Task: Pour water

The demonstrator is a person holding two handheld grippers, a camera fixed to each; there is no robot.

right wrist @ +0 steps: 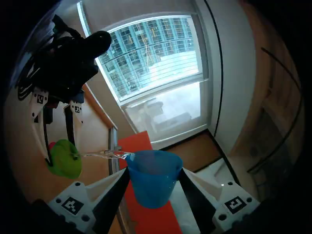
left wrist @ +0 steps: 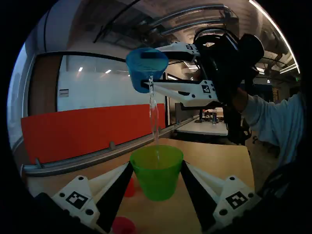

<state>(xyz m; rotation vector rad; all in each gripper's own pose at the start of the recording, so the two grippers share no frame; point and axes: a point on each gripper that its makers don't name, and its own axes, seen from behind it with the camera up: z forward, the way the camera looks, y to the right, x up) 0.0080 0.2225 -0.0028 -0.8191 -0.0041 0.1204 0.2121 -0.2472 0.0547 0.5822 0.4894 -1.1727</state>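
The left claw (left wrist: 156, 167) grips an upright green cup (left wrist: 156, 179), both fingers pressed to its sides, over the wooden table (left wrist: 218, 156). Small red things (left wrist: 130, 188) lie on the table beside it. A thin stream of water (left wrist: 153, 109) falls into it from a tilted blue cup (left wrist: 145, 68) above, clamped tight by the right claw (left wrist: 151, 66).

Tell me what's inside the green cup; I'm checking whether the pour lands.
A thin stream of water from the tilted blue cup falls into the green cup. Its wall hides how full it is.
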